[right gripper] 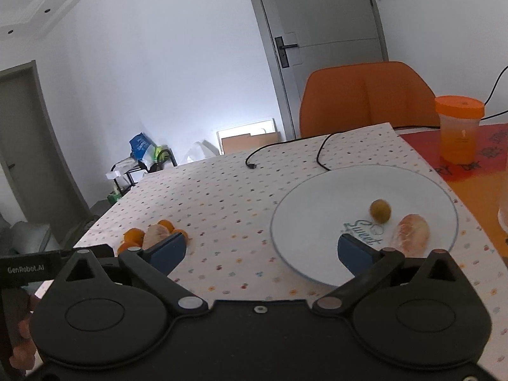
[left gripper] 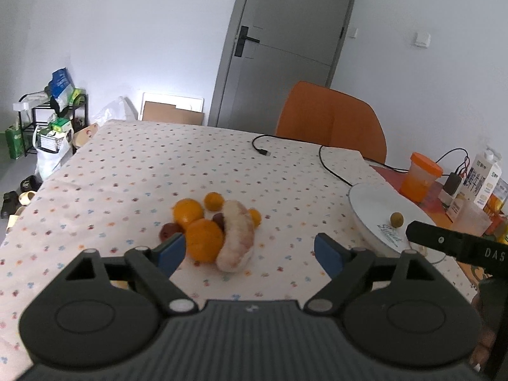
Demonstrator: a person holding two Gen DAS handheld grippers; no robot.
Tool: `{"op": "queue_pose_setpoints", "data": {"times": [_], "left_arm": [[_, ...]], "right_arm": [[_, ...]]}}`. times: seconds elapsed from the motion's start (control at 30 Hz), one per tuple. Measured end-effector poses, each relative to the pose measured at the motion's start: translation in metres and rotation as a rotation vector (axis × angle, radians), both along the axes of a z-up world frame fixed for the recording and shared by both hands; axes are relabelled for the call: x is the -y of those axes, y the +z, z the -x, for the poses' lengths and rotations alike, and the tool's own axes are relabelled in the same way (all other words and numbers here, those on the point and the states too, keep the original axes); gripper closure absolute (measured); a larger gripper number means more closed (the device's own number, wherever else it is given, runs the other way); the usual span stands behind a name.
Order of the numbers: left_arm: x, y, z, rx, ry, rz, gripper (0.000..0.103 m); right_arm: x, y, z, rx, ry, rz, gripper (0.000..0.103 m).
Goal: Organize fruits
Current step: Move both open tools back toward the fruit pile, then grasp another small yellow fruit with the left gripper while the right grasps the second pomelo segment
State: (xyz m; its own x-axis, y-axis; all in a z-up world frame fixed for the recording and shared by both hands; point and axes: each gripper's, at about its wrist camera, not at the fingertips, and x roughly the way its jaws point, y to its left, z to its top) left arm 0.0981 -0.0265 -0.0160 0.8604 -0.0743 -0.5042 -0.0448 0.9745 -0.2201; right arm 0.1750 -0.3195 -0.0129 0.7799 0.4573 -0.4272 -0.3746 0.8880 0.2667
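Left hand-held gripper point(left gripper: 250, 251) jaws apart, empty, facing fruit pile point(left gripper: 211, 231) mid-table. Right hand-held gripper point(right gripper: 262, 252) jaws apart, empty, over plate point(right gripper: 317, 203) near table's right edge.

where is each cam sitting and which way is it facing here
Left wrist: sits on the left gripper, facing forward and down over the dotted tablecloth at the fruit pile; its own open blue-padded fingers show, plus the right gripper's black body at the right edge.
Right wrist: sits on the right gripper, facing the white plate holding a small round fruit and a peeled segment; its open fingers show, and a hand at lower left.
Shared: plate, fruit pile, orange chair, black cable, grey door.
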Motion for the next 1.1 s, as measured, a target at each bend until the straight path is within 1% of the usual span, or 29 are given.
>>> {"op": "queue_pose_setpoints", "data": {"times": [0.2, 0.4, 0.7, 0.97, 1.1], "left_arm": [[-0.014, 0.001, 0.012, 0.001, 0.021, -0.018, 0.016], [-0.031, 0.0, 0.023, -0.005, 0.044, -0.025, 0.016], [-0.049, -0.006, 0.032, -0.018, 0.089, -0.033, 0.017], [-0.063, -0.013, 0.033, -0.013, 0.129, -0.014, 0.017], [-0.068, -0.018, 0.031, -0.016, 0.149, -0.006, 0.021]], "right_arm": [[-0.007, 0.002, 0.004, 0.001, 0.0, -0.027, 0.0], [-0.024, 0.003, 0.009, 0.009, 0.026, 0.016, 0.0], [-0.05, 0.002, 0.015, -0.007, 0.127, 0.062, 0.0], [-0.065, -0.001, 0.017, -0.026, 0.176, 0.056, 0.0], [-0.071, -0.005, 0.014, -0.043, 0.192, 0.039, 0.0]]}}
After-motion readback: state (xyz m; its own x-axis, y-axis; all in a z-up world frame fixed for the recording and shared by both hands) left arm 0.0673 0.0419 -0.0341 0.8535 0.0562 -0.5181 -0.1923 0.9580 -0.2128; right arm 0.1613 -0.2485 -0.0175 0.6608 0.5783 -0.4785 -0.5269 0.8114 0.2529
